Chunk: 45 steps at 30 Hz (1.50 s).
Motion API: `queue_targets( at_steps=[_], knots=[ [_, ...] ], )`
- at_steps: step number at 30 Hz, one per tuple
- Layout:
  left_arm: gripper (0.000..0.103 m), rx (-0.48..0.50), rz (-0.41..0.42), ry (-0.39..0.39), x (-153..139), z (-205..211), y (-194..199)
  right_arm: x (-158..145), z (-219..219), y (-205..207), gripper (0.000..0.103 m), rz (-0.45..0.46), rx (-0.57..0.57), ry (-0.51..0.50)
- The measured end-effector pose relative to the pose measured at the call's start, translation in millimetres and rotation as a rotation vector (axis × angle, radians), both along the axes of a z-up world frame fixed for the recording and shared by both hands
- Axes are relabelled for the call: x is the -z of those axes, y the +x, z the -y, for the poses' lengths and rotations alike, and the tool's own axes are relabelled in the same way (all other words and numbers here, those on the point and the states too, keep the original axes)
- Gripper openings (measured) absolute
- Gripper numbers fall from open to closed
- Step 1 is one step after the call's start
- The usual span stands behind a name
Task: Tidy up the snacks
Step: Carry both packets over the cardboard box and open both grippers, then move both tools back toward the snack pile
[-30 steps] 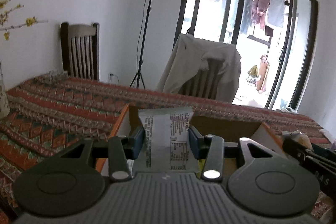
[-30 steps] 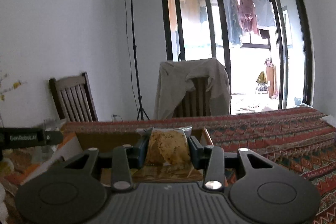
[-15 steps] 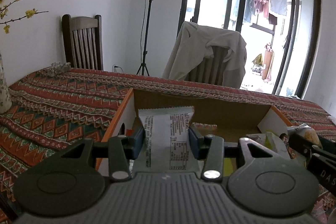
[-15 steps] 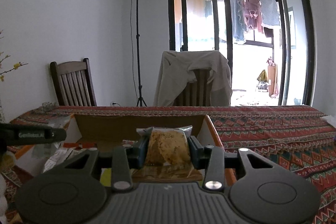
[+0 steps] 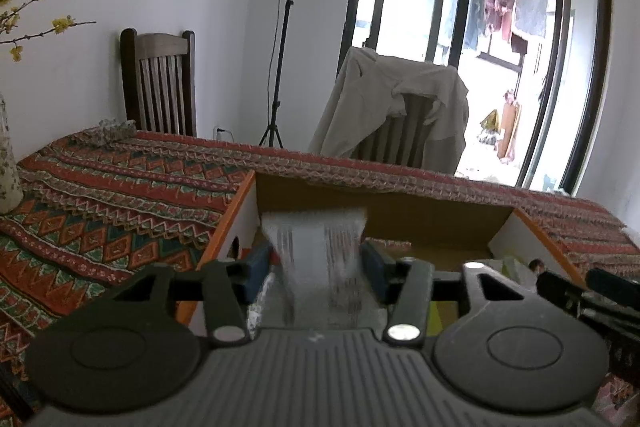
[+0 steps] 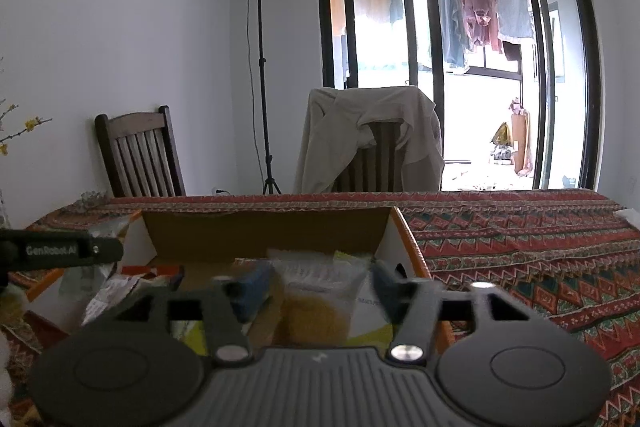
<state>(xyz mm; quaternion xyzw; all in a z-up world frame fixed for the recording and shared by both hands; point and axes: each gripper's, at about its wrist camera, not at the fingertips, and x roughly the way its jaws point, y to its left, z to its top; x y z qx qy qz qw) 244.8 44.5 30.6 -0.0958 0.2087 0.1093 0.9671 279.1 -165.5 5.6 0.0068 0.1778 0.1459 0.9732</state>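
Both grippers hang over the open cardboard box (image 5: 384,211) that sits on the counter (image 5: 120,203), which wears a red patterned cloth. The left gripper (image 5: 318,267) has its fingers (image 5: 256,267) spreading apart; a white snack packet (image 5: 320,251) with printed text is between them, blurred as if slipping downward, and the blue pads no longer seem to press its sides. It hangs at the left end of the box, just inside the white side wall.

The right gripper (image 6: 316,287) is also letting go, its fingers (image 6: 250,287) widening, blurred with motion. Between them, but clear of both pads, is a clear bag of yellow snacks (image 6: 316,303), over the right part of the box, close to the orange-edged wall. More wrappers lie in the box to its left, among them a crumpled one (image 6: 104,291) and something yellow-green on the floor of the box.

From the right-hand view the other gripper pokes in at the left edge

Beyond the counter stand a dark wooden chair (image 6: 136,155), a second chair with a pale jacket (image 6: 368,135) draped over it, and a lamp stand (image 6: 260,67)
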Motion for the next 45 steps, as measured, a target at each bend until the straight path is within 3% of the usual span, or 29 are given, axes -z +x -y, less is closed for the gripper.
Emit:
queue_targets(
  at_steps=[2, 4, 7, 18, 28, 36, 45],
  knots=[
    [0.078, -0.007, 0.023, 0.000, -1.7, 0.4, -4.4, 0.4, 1.1, -0.9, 0.094, 0.005, 0.007, 0.007],
    [0.087, -0.016, 0.044, 0.006, -4.1, 1.6, -7.7, 1.2, 1.7, -1.0, 0.101, 0.006, 0.015, 0.009],
    [0.095, -0.027, 0.064, 0.019, -6.6, 4.0, -10.4, 2.3, 2.2, -0.5, 0.103, 0.003, 0.026, 0.006],
    [0.095, -0.035, 0.059, 0.021, -6.0, 2.5, -9.9, 2.5, 3.9, -0.3, 0.103, 0.002, 0.041, 0.011],
    [0.103, -0.039, 0.066, -0.018, -21.2, -0.5, -19.7, -10.0, 8.9, -7.5, 0.103, 0.015, 0.060, 0.004],
    [0.103, -0.009, 0.051, -0.030, -32.7, -0.2, -45.6, -27.4, 24.2, -38.4, 0.103, 0.012, 0.056, -0.010],
    [0.103, 0.036, 0.009, -0.010, -24.5, -2.8, -88.1, -22.2, 51.4, -84.1, 0.103, -0.023, 0.042, -0.040]
  ],
)
